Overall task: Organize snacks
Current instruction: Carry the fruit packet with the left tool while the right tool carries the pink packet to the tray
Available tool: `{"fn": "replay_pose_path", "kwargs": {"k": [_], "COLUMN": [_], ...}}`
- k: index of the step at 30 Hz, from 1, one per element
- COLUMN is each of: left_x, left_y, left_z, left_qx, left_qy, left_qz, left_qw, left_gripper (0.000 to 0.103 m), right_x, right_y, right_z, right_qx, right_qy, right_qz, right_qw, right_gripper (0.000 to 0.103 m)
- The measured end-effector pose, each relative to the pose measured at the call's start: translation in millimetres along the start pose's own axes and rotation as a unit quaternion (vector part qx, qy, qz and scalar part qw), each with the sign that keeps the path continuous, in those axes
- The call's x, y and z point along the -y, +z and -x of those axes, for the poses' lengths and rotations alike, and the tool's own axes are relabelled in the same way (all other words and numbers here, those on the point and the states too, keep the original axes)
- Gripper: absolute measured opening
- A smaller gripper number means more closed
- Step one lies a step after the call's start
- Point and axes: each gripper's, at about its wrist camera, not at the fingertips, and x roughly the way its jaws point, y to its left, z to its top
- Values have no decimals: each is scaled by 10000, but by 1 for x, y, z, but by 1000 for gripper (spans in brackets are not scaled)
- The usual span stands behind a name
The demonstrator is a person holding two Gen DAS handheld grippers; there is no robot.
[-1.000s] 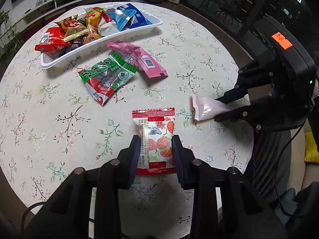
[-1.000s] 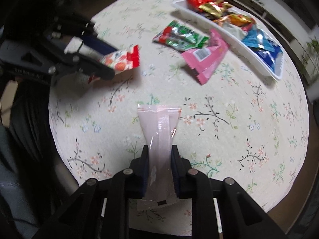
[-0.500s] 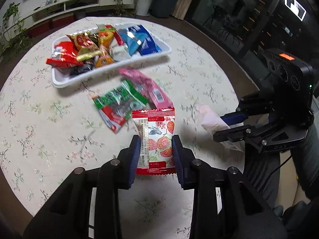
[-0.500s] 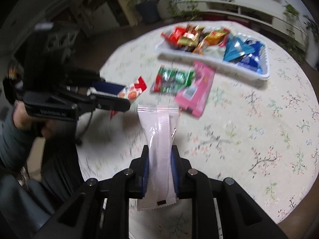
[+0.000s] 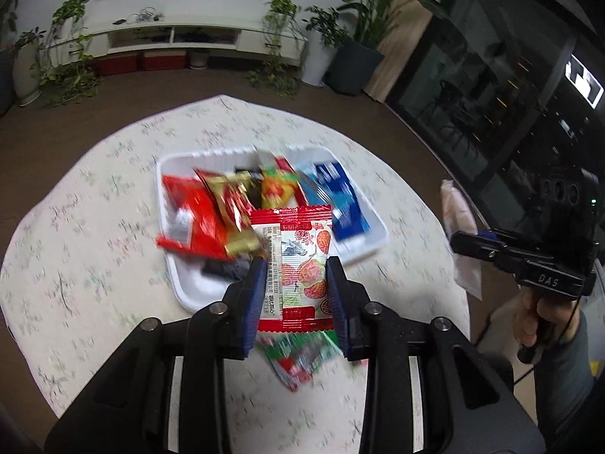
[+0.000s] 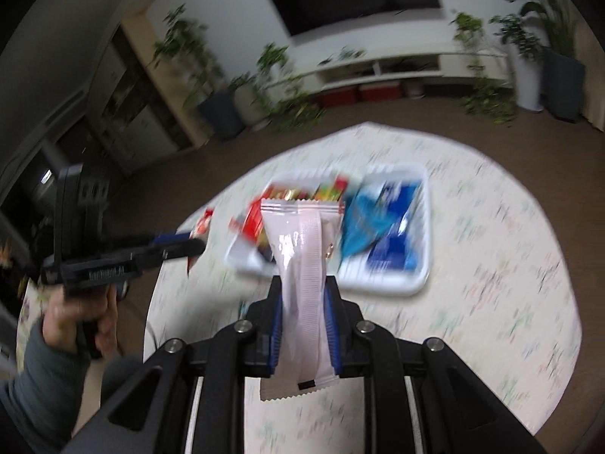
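Note:
My left gripper (image 5: 295,265) is shut on a red-and-white strawberry snack packet (image 5: 297,265) and holds it in the air over the near end of the white tray (image 5: 189,295). My right gripper (image 6: 304,283) is shut on a pale pink snack packet (image 6: 302,265) and holds it above the table in front of the same tray (image 6: 423,280). The tray holds several red, gold and blue packets. The right gripper with its pink packet (image 5: 459,223) shows at the right of the left wrist view. The left gripper (image 6: 196,246) shows at the left of the right wrist view.
A green-and-red packet (image 5: 298,355) lies on the floral tablecloth (image 5: 94,265) below my left gripper, with a sliver of pink beside it. The round table's edge drops to a brown floor. Potted plants and a low white TV shelf stand behind.
Both grippers have risen with their packets and moved toward the tray. The tray now sits right ahead in both views, and the loose packets have slid under the left gripper.

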Motion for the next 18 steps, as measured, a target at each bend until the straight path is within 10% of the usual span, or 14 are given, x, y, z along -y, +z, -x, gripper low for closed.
{"fn": "replay_pose_path", "kwargs": {"k": [8,18], "left_x": [-18,-25], "left_y": [54,63], "left_z": [-46,-115], "left_qx": [55,-172], "left_qy": [281,479], "left_qz": [127,112], "left_qw": [9995,9986], "left_gripper": [30,30], "right_x": [6,25], "right_y": [67,74], "right_z": [-48,-123], "right_qx": [86,-446], "right_qy": [-339,-697], "right_qz": [-207,-334], "right_qw": [9992,9960], "right_gripper": [21,22]}}
